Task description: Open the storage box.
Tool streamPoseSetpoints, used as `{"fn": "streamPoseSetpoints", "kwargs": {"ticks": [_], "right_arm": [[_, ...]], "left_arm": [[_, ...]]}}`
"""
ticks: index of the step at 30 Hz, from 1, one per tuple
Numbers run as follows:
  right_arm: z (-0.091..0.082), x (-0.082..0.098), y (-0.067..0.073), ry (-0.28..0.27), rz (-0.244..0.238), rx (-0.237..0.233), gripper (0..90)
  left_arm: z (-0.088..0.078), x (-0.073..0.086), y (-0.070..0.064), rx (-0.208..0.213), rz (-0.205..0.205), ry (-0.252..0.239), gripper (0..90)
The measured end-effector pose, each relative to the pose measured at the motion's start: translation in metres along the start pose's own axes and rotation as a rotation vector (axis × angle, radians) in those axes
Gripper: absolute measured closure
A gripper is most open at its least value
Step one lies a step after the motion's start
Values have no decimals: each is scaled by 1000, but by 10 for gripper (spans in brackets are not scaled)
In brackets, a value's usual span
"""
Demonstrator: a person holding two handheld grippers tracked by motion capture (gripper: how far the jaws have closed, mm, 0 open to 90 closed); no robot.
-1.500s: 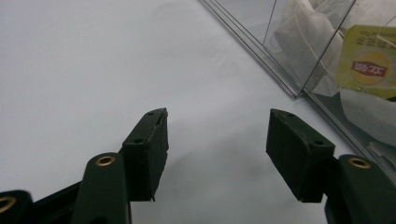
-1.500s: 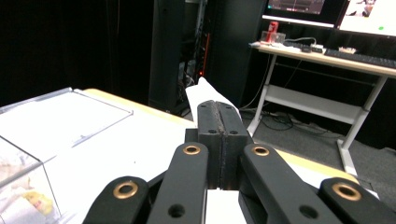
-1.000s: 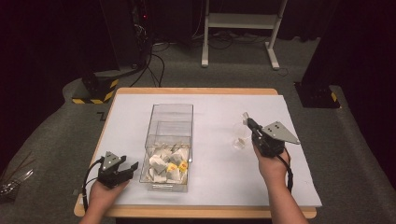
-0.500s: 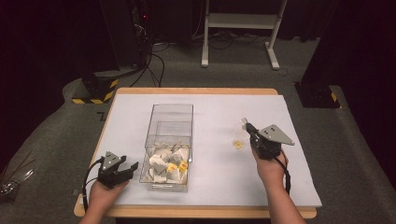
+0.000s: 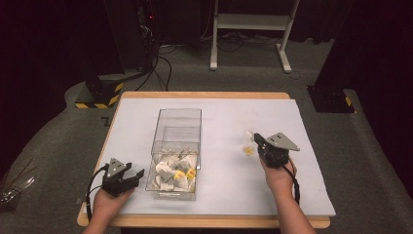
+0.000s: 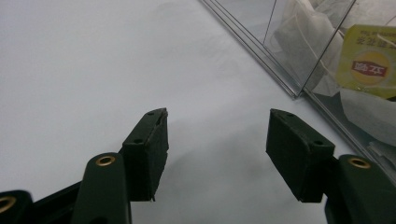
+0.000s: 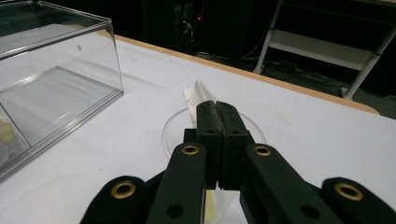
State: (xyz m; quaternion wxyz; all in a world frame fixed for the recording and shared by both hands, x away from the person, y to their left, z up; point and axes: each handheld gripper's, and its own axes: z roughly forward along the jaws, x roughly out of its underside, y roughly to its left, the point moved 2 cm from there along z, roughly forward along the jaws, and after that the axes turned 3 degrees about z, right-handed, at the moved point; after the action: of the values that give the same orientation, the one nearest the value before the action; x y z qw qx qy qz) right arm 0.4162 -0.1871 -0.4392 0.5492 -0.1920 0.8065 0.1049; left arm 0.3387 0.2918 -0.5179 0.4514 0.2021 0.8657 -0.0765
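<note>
My right gripper [image 5: 257, 140] is shut on a white tea bag [image 7: 197, 93] whose end pokes out past the closed jaws. The bag's yellow tag [image 5: 248, 151] dangles beneath it. It hangs low over a small clear round dish [image 7: 173, 125] on the white table cover, right of the clear plastic box [image 5: 180, 113]. The near end of the box holds several tea bags [image 5: 173, 173] with yellow tags [image 6: 369, 67]. My left gripper [image 5: 136, 176] rests on the cover by the box's front left corner, open, with nothing between its pads [image 6: 149, 140].
The white cover [image 5: 224, 117] lies over a wooden table with its edge [image 5: 204, 95] showing at the back. The far half of the box [image 7: 56, 70] holds nothing. A white shelf frame [image 5: 248, 24] and cables stand on the floor beyond.
My right gripper has come down a little toward the table with the tea bag in it. The left gripper has kept still.
</note>
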Motion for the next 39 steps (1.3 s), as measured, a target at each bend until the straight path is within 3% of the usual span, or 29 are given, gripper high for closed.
{"fn": "streamPoseSetpoints", "kwargs": {"ticks": [22,39], "right_arm": [[-7,-3,-1,-12,3,-1,808],[-26,-1,-1,-25,12,3,665]], "left_arm": [[0,0,0,0,0,5,392],[0,0,0,-2,5,4,393]]}}
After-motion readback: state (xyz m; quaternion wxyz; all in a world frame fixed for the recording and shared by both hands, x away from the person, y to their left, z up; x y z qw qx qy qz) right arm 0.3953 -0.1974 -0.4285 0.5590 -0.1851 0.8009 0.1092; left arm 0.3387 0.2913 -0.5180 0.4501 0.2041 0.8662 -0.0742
